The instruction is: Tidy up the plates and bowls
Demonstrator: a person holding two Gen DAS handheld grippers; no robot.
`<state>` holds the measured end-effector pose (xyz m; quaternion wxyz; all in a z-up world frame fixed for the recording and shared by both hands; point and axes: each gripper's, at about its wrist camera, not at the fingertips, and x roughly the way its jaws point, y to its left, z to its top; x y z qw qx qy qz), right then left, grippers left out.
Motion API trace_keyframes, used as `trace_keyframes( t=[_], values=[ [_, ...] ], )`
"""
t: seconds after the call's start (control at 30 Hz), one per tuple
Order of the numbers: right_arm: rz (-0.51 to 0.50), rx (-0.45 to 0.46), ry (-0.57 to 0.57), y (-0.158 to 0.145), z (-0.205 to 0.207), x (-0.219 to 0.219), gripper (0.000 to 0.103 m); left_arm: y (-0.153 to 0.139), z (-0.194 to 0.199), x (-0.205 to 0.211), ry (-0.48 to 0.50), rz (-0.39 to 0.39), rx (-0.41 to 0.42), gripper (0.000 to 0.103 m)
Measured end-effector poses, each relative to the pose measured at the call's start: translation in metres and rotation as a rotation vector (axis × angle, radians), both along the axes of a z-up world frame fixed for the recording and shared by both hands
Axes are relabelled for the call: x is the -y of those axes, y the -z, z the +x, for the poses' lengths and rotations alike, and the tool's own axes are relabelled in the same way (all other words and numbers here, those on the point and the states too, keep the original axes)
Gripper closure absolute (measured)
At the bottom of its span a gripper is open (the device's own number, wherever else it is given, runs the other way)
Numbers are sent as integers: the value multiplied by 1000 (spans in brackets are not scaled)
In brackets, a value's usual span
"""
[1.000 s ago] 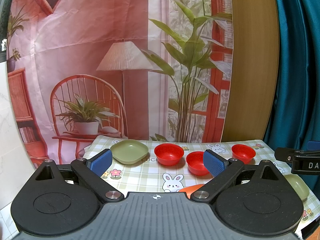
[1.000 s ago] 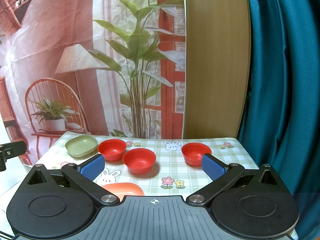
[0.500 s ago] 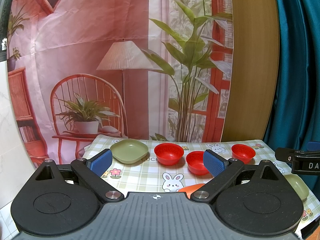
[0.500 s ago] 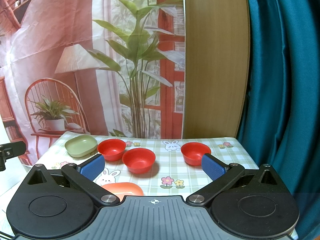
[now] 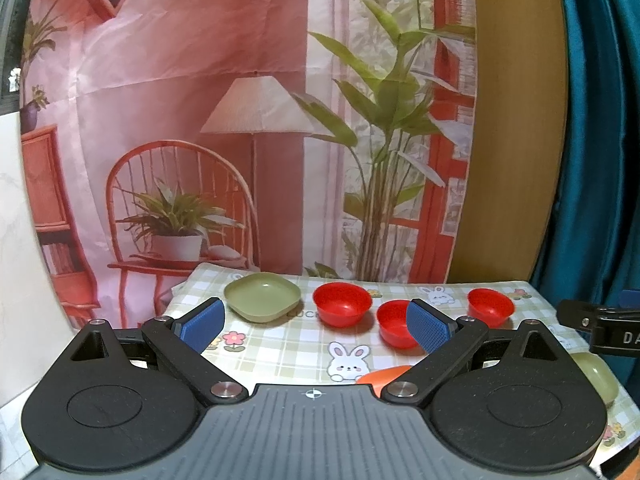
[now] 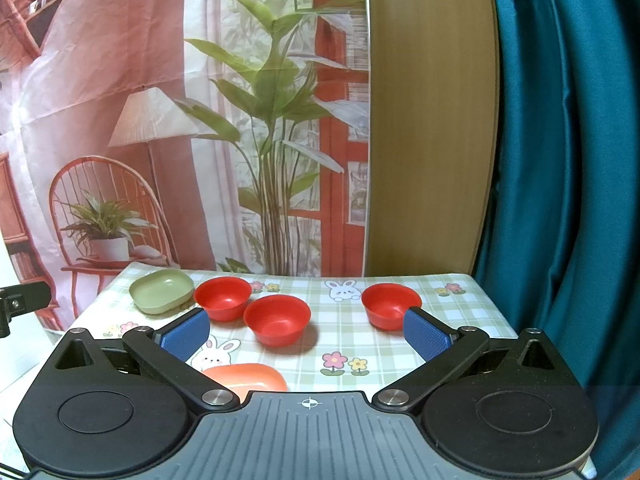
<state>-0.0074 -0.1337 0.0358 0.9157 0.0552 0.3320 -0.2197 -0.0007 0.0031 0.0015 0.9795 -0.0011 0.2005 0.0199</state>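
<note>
On the desk (image 6: pixel 472 312), under a checked bunny cloth, I am looking at 3 red bowls (image 6: pixel 277 319) in a loose row, 1 green plate (image 6: pixel 161 291) at the far left, and an orange plate (image 6: pixel 248 376) nearest me. Another green dish (image 5: pixel 596 372) is sitting at the right edge in the left view. I am holding the left claw (image 5: pixel 316 322) and right claw (image 6: pixel 306 330) wide apart, gripping nothing, above the near edge. These pieces are looking like smooth, glossy plastic: I am judging them light, stiff, slippery, hardly fragile. I am planning to pinch a bowl across its thin rim wall, since the rounded sides would slide.
</note>
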Motion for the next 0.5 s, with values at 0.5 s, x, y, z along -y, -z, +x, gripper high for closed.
trace_keyframes(
  t=[0.5],
  values=[
    [-29,7,-28,19,31,25,0,5,56,-24,-79,95,-1,5]
  ],
)
